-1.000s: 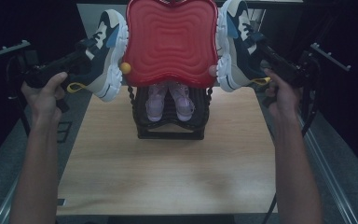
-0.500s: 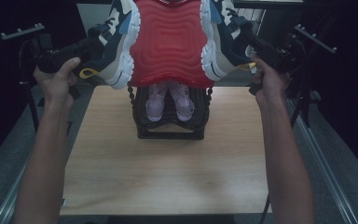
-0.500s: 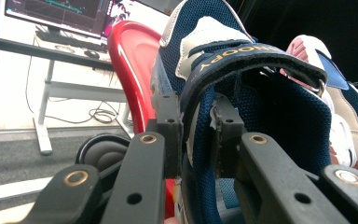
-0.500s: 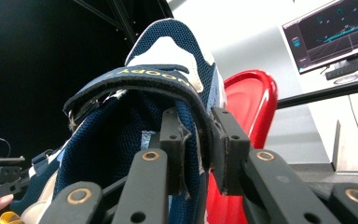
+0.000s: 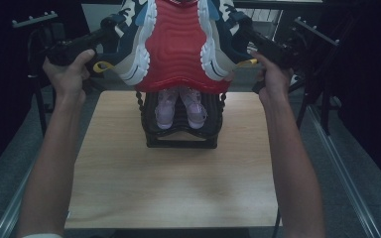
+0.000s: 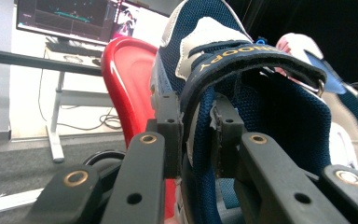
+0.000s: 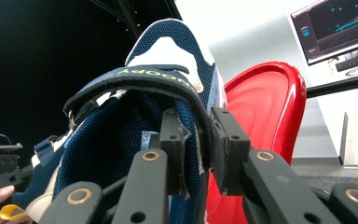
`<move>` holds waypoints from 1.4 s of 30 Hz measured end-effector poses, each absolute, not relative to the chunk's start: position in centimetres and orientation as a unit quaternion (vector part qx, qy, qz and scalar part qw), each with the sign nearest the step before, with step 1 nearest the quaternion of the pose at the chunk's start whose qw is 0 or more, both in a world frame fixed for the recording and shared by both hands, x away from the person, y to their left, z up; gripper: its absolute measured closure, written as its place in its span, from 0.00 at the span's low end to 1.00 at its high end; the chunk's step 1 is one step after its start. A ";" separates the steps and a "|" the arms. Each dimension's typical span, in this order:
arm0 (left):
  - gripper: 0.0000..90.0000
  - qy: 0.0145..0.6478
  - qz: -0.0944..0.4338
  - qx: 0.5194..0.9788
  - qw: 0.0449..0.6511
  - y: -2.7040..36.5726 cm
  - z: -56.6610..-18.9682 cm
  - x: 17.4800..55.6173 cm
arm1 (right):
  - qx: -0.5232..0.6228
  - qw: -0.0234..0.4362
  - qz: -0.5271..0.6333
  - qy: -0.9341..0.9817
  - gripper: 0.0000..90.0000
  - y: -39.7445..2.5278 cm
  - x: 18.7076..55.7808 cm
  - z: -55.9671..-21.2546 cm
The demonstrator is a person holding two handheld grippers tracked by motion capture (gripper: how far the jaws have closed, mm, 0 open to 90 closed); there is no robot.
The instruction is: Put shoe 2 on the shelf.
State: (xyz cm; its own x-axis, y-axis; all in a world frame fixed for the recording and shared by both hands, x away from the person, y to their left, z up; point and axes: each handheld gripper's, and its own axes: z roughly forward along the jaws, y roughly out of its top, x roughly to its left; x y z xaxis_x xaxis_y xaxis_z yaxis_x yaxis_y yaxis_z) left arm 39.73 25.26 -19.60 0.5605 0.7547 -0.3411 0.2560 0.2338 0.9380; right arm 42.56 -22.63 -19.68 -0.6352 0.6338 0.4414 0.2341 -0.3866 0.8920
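Red tray (image 5: 181,44) squeezed between your two shoes | left gripper (image 6: 193,135) clamps left shoe (image 5: 131,47) collar | right gripper (image 7: 198,140) clamps right shoe (image 5: 218,44) collar | pressure keeps the tray aloft over the rack (image 5: 181,126)

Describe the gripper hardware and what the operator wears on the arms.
Both grippers, left gripper and right gripper, are black, with angular linkage bars, brass-coloured pivot rivets and blocky pads. Forearms are bare; a white edge, perhaps a sleeve, shows at the bottom left of the high view.

Pale wooden table (image 5: 178,183), black shoe rack (image 5: 181,136) standing at its far edge — pink shoes (image 5: 178,106) inside
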 end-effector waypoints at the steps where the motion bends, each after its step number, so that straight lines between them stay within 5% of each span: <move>1: 0.86 0.428 0.189 0.588 0.660 25.2 -19.5 39.8 | 0.404 0.137 0.728 0.537 0.84 -22.6 42.6 -19.7; 42: 0.85 0.442 0.249 0.616 0.603 18.9 -19.7 44.0 | 0.425 0.208 0.663 0.580 0.84 -19.0 45.6 -19.9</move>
